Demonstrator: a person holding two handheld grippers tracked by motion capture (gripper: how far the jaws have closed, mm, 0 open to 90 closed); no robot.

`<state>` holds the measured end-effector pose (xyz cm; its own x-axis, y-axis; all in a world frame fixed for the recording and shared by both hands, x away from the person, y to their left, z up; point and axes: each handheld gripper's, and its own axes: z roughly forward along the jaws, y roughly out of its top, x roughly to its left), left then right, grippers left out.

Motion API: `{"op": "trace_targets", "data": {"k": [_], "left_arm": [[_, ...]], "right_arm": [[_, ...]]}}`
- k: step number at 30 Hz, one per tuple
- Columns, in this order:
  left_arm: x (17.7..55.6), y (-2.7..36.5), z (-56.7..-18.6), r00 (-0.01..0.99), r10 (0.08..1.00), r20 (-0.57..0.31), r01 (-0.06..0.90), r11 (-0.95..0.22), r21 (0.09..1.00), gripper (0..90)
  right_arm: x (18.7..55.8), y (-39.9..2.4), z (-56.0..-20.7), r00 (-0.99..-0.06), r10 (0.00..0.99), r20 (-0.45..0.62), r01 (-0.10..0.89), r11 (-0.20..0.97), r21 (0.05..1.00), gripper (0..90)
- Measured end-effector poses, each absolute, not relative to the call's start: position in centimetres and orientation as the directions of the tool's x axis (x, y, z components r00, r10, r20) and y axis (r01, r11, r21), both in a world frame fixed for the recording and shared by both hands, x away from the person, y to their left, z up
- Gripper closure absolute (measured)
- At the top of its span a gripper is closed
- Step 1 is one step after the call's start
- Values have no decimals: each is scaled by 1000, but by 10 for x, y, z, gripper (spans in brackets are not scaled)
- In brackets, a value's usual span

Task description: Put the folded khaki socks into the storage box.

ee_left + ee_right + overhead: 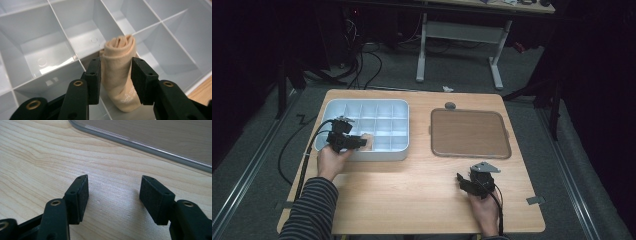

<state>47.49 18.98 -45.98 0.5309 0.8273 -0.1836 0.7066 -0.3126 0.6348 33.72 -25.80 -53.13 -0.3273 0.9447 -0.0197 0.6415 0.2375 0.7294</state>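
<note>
Standing in a front compartment of the pale grey divided plastic tray [62,42], the rolled beige cloth [120,72] sits between the left gripper [116,80]'s loosened jaws; at four o'clock, the right gripper [113,197] gapes empty over the wooden table [37,157].

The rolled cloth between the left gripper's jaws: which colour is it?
Light beige rolled cloth, with small white print; left gripper view shows it best.

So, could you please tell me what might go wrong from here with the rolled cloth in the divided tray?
1. The rolled beige cloth leans on a divider of the white tray rather than lying flat in a compartment, so it may tip across the wall.
2. The left hand-held gripper has the cloth between its jaws with little gap, so pulling away could drag the cloth back out.
3. The roll's top looks loose, so it may unroll once freed.
</note>
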Motion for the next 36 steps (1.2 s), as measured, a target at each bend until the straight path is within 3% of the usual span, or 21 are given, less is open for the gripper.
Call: {"op": "trace_targets", "data": {"k": [11, 22, 36], "left_arm": [[477, 182, -451, 488, 857, -165, 689, -262, 676, 635], [482, 176, -458, 462, 872, -163, 712, -255, 654, 770], [487, 175, -470, 462, 879, -118, 736, -306, 604, 801]], "right_arm": [[337, -258, -531, -327, 945, -19, 642, 237, 729, 407], [337, -258, -531, -327, 945, -18, 642, 236, 729, 405], [337, -258, -531, -327, 945, -18, 642, 237, 729, 405]]}}
